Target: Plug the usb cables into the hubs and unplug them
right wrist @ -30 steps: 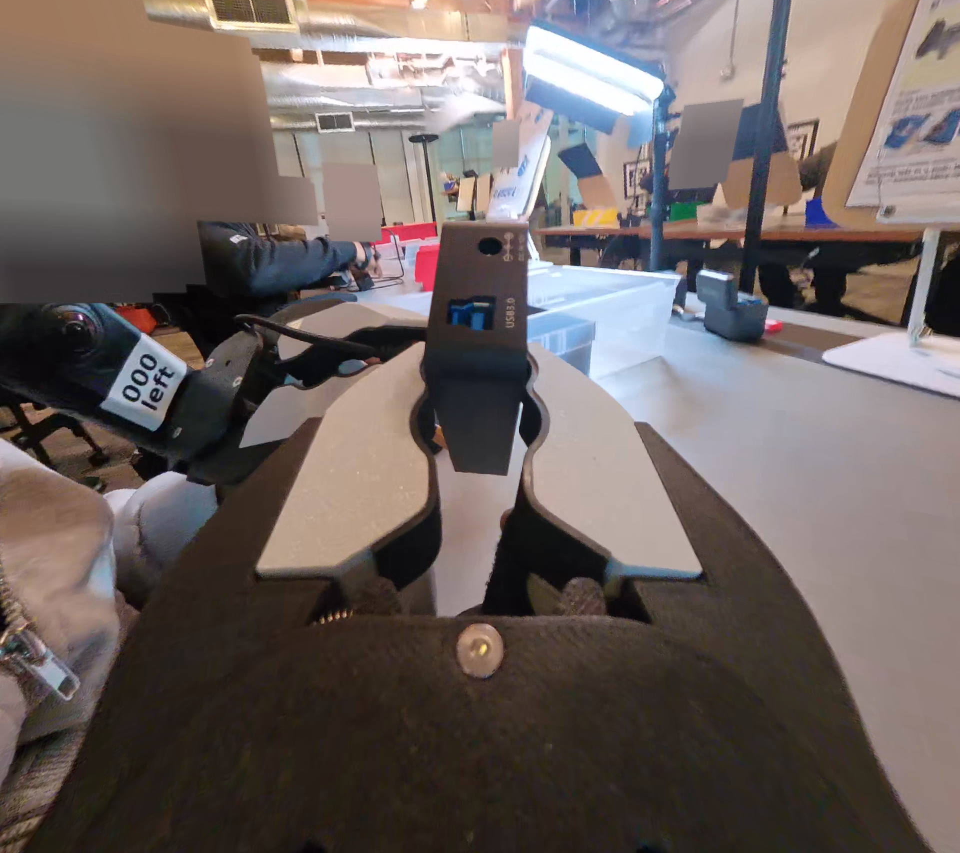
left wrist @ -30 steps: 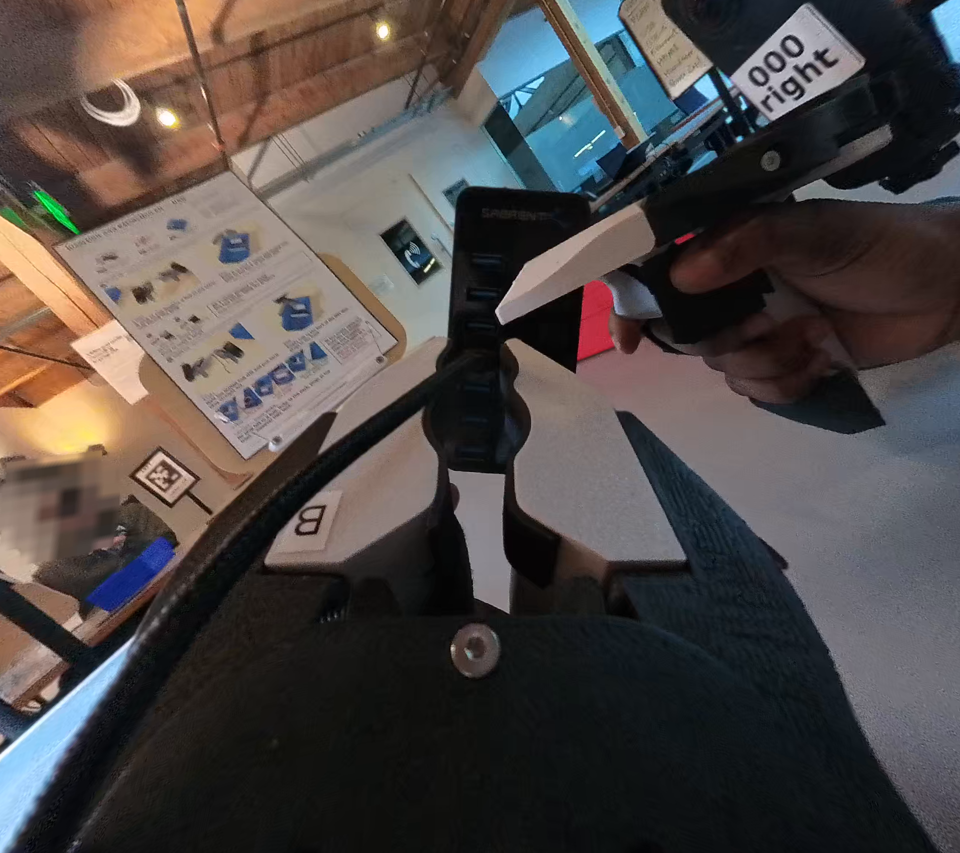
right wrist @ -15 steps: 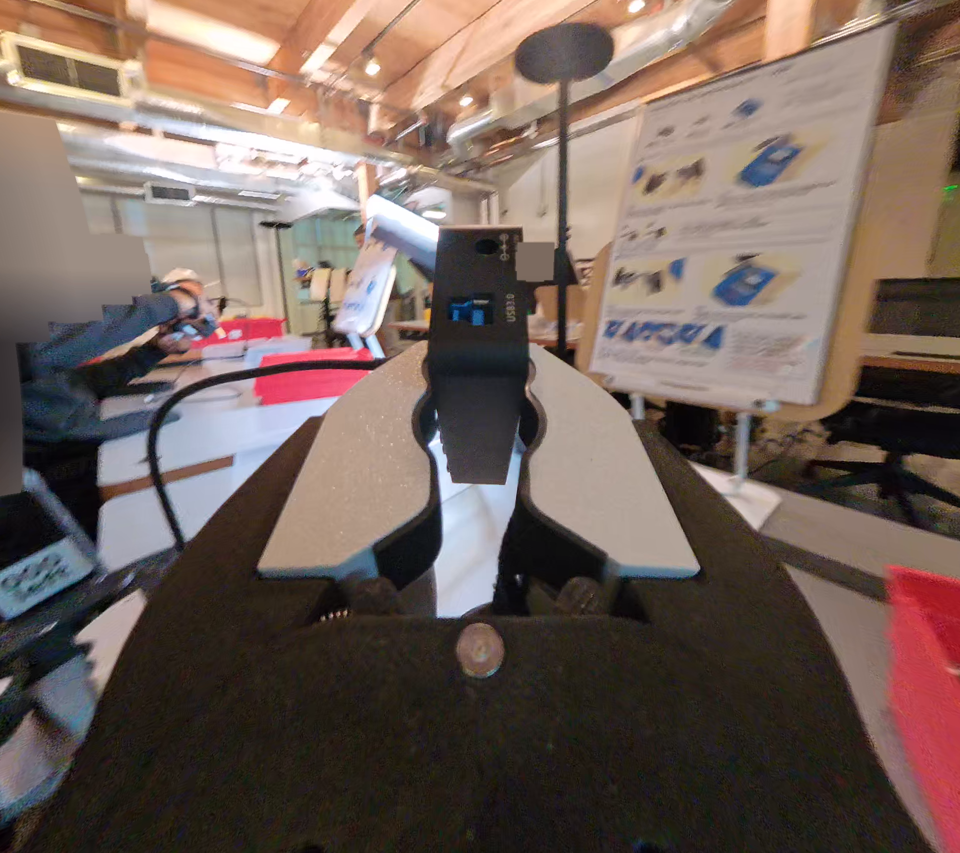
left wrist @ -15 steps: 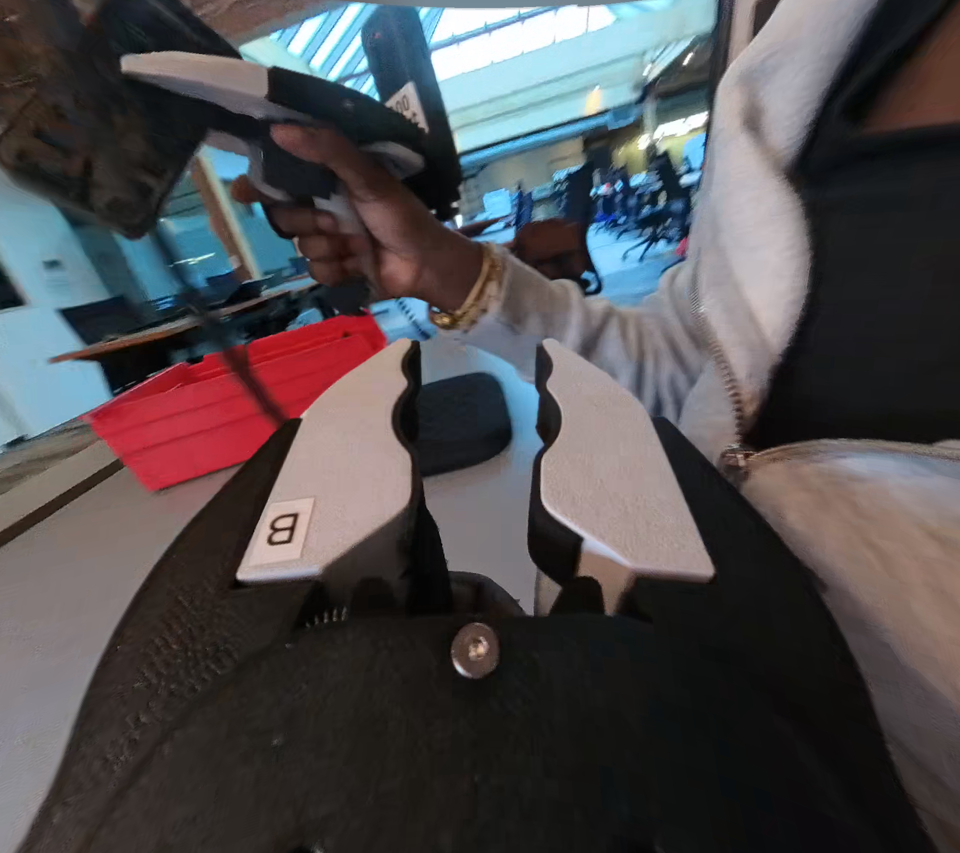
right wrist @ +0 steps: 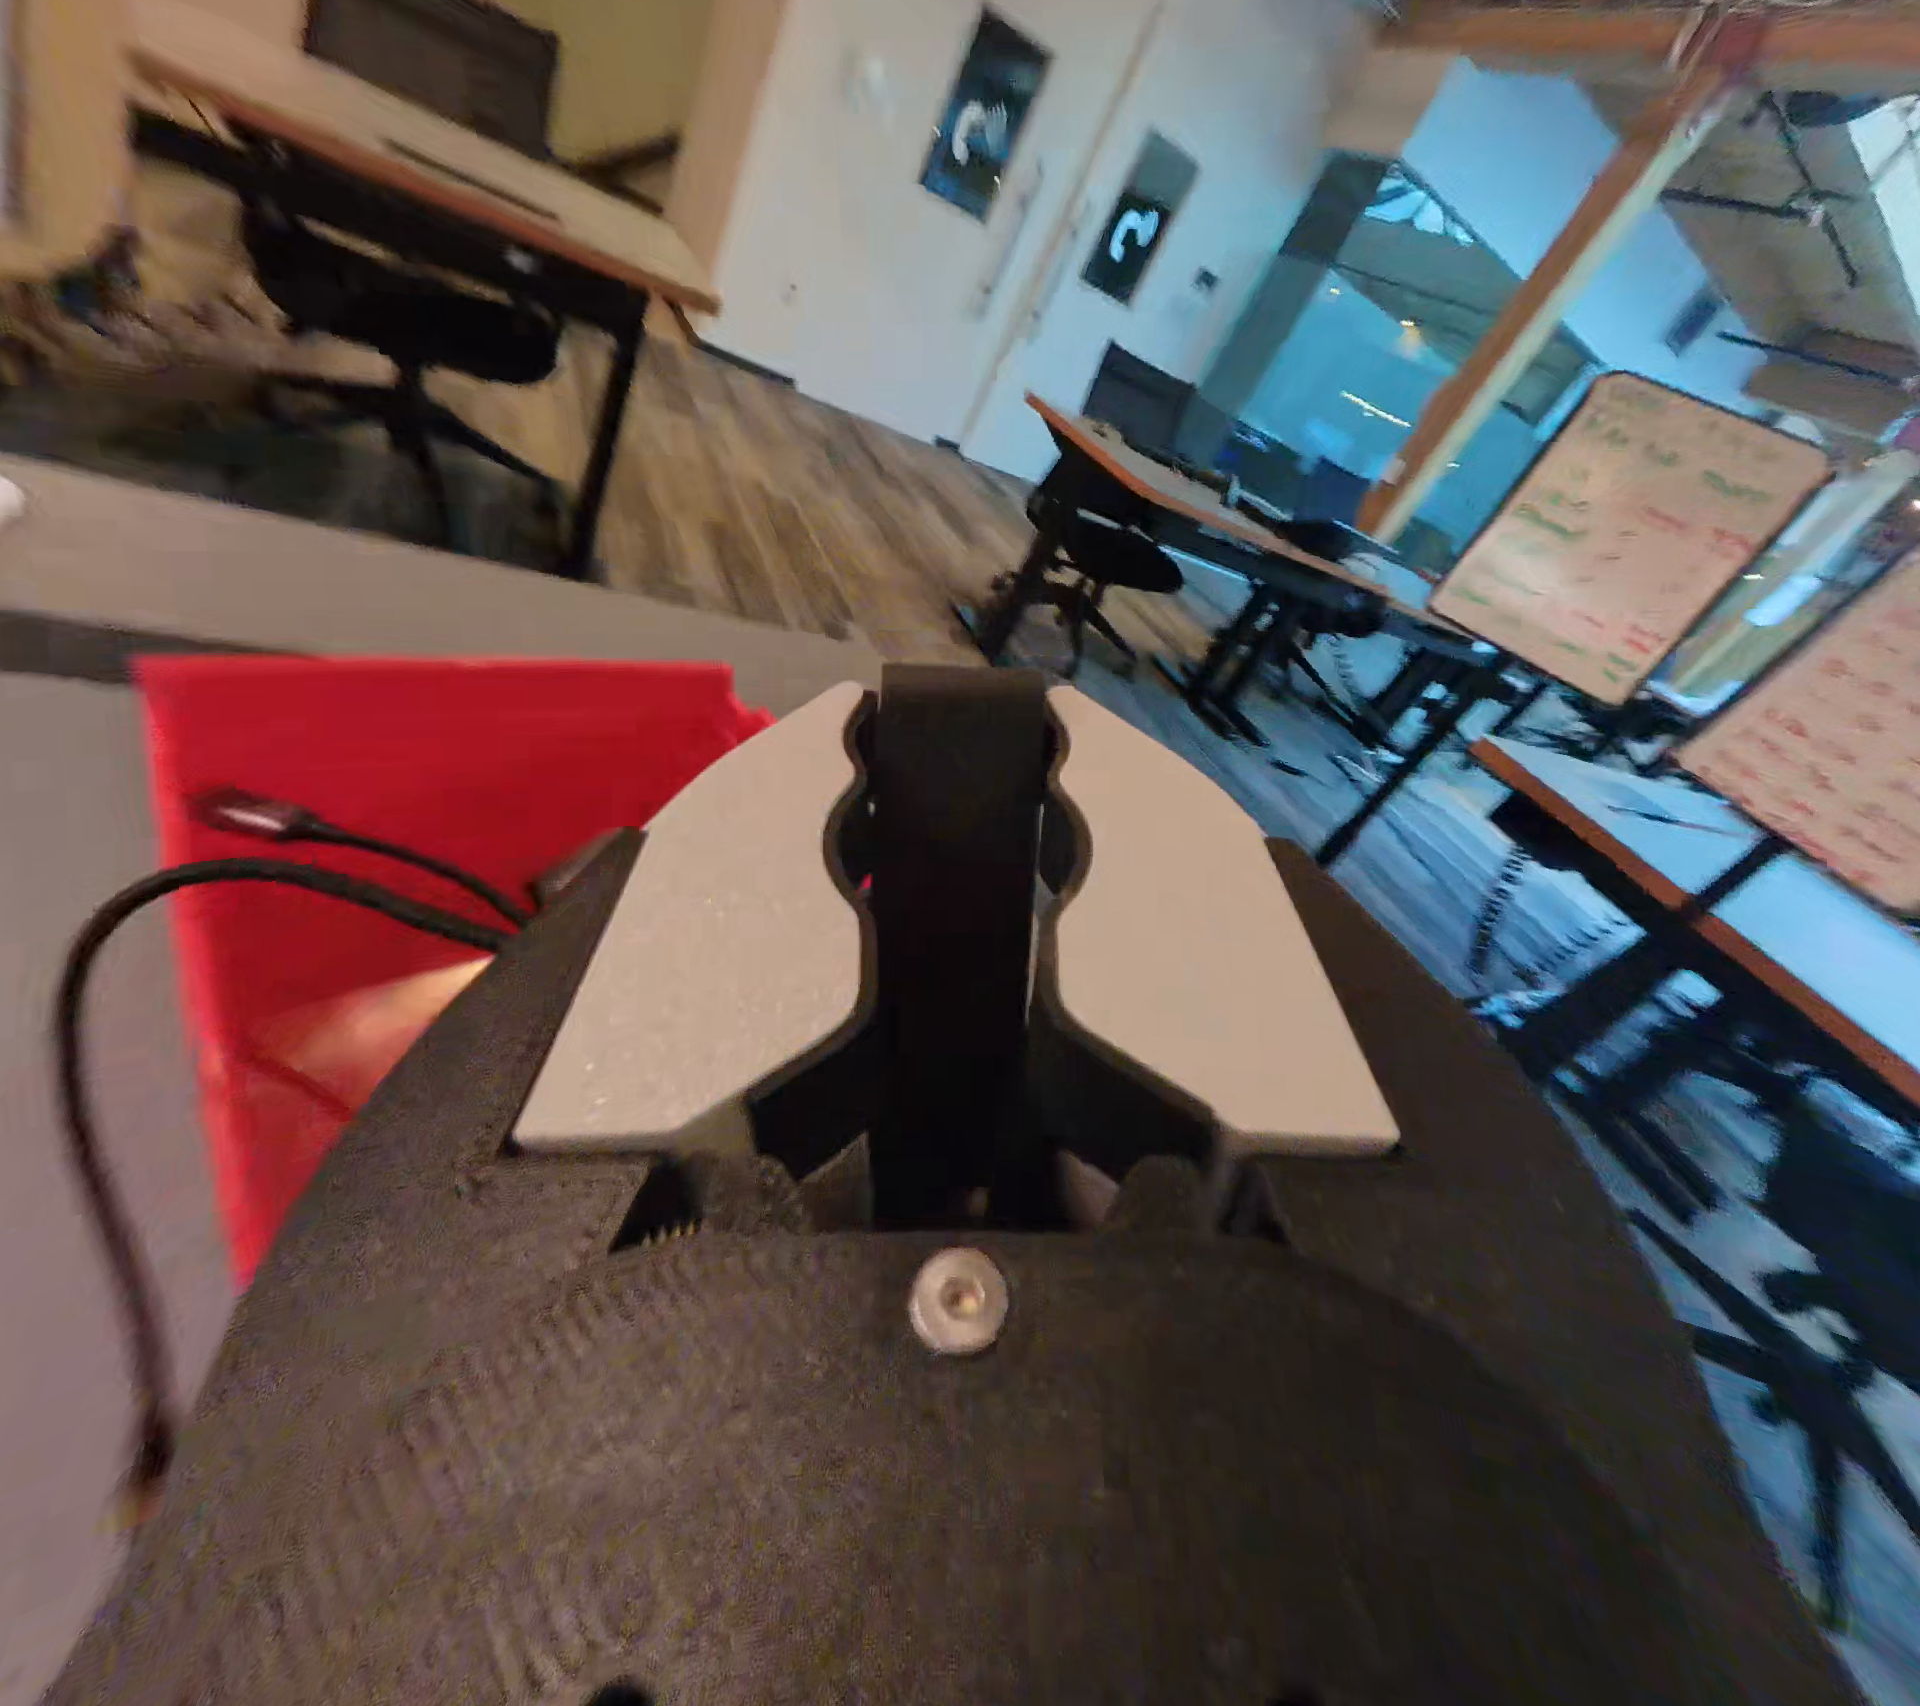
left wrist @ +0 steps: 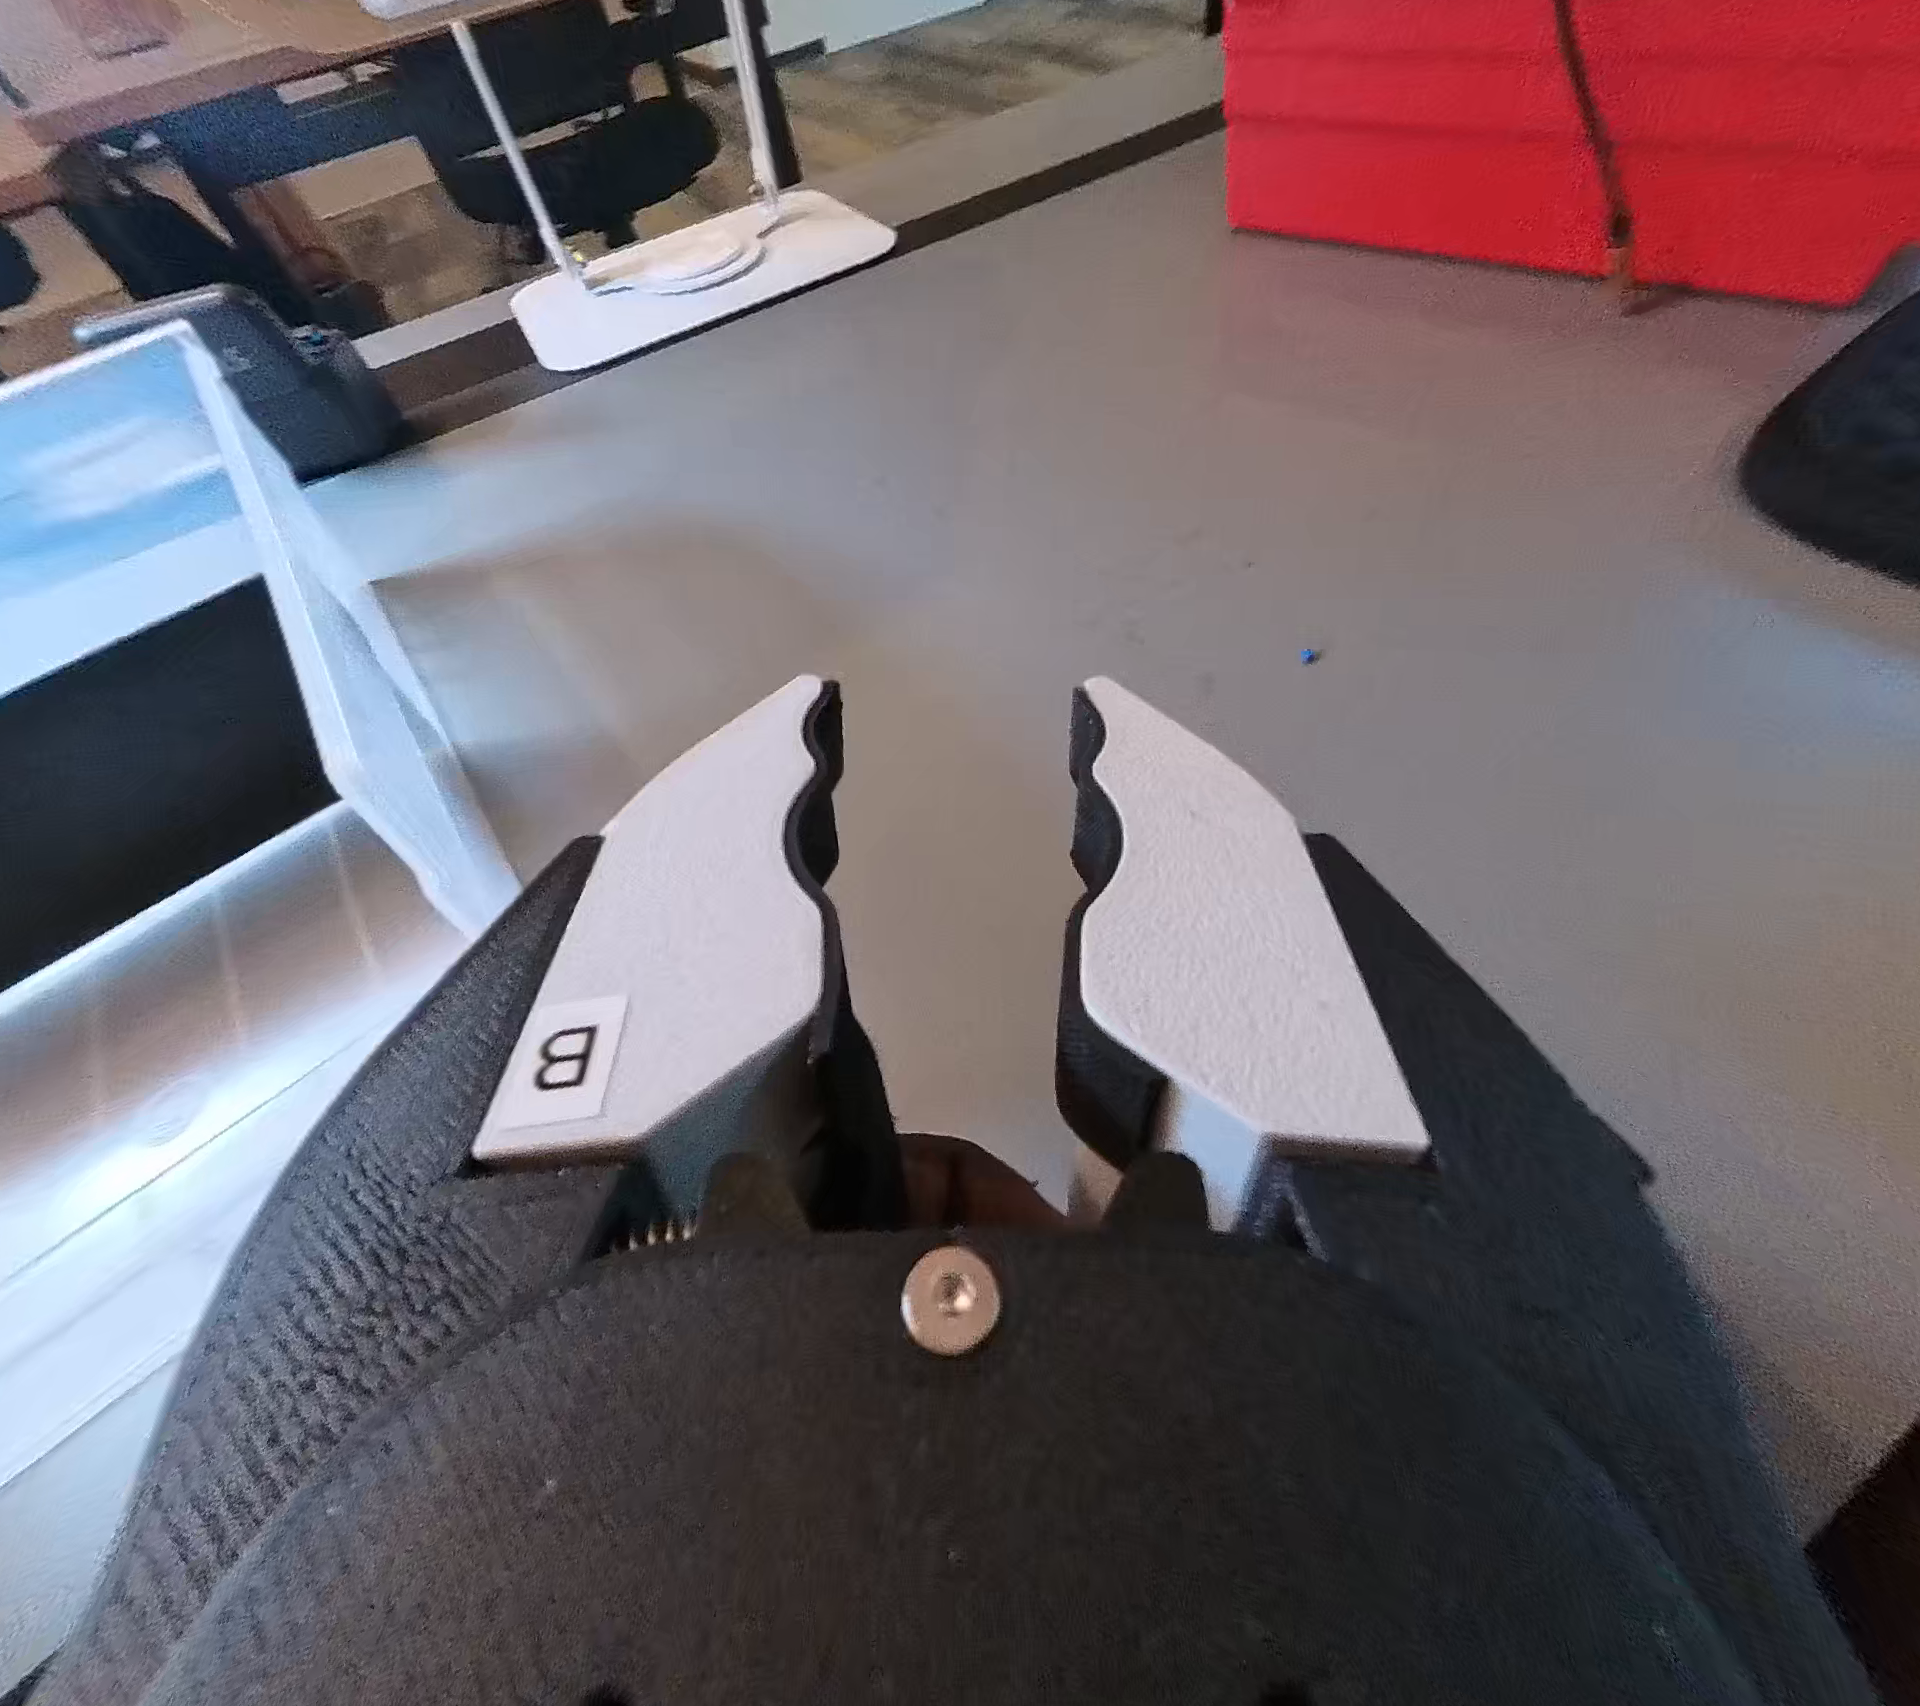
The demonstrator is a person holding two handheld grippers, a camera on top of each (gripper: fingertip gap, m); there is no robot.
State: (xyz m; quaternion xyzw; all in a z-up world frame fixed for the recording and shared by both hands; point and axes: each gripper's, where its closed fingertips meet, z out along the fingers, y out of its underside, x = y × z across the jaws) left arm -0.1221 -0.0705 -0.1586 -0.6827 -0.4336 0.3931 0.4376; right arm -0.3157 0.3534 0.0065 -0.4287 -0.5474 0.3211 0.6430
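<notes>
My right gripper (right wrist: 956, 700) is shut on a black USB hub (right wrist: 956, 877), which stands upright between the fingers and is seen end-on. It is held above a red bin (right wrist: 436, 752). Black cables (right wrist: 343, 877) trail from it over the bin, one ending in a USB plug (right wrist: 249, 815). My left gripper (left wrist: 951, 706) is open and empty, low over the grey table (left wrist: 1195, 430). In the left wrist view a black cable (left wrist: 1579, 46) hangs in front of the red bin (left wrist: 1714, 98).
A clear plastic bin (left wrist: 312, 680) stands at the left, with a dark device (left wrist: 301, 399) behind it. A white sign stand (left wrist: 707, 264) is at the table's far edge. A black pad (left wrist: 1849, 451) lies at the right edge. One gripper's finger ends stand about 50 cm off the other's.
My left gripper let go of the black hub, opened, and swung down toward the table. My right gripper turned right with the hub and now hangs over the red bin.
</notes>
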